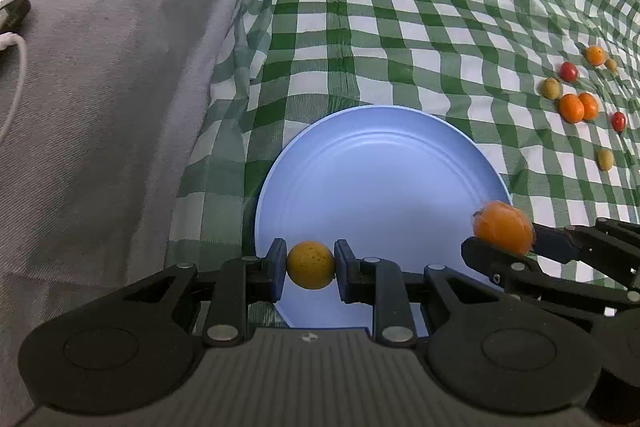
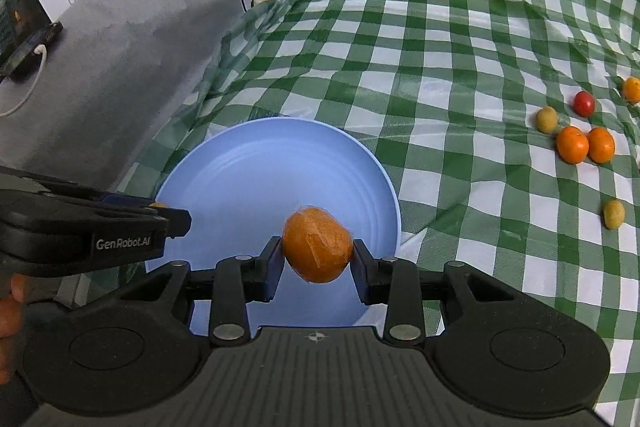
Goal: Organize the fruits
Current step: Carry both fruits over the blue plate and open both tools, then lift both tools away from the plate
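Over the blue plate [image 1: 380, 167] we hold both tongs closed on fruit: right tongs [image 2: 318, 257] grip the wrapped orange [image 2: 318, 245], left tongs [image 1: 311, 265] the yellow fruit [image 1: 311, 265]. Released high, either could roll off onto the checked cloth [image 1: 400, 27].

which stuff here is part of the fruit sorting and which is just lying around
Job:
left gripper, shut on a yellow fruit
right gripper, shut on an orange
blue plate, both held over it
loose fruits on the checked cloth

Lying about:
grey cover
phone with white cable
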The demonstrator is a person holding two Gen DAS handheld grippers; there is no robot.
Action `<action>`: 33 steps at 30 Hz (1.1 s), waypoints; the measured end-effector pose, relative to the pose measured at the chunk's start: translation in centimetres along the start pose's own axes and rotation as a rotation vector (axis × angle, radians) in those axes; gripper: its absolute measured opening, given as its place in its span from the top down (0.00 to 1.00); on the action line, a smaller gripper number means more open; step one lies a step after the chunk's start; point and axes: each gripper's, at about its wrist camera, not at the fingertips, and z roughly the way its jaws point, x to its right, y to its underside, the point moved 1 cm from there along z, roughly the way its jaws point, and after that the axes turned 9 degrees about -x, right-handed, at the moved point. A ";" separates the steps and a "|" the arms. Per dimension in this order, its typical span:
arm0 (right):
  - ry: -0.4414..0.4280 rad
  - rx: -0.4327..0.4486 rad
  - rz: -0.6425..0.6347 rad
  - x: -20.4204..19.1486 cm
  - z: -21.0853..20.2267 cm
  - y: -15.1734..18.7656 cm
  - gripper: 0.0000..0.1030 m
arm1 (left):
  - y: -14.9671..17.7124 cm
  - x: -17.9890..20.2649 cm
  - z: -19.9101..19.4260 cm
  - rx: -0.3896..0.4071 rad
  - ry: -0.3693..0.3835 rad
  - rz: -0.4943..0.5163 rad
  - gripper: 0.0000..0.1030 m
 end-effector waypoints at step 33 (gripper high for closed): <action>0.059 0.148 -0.038 -2.1 -13.6 11.3 0.06 | 11.8 0.8 -10.7 0.043 -0.062 0.021 0.01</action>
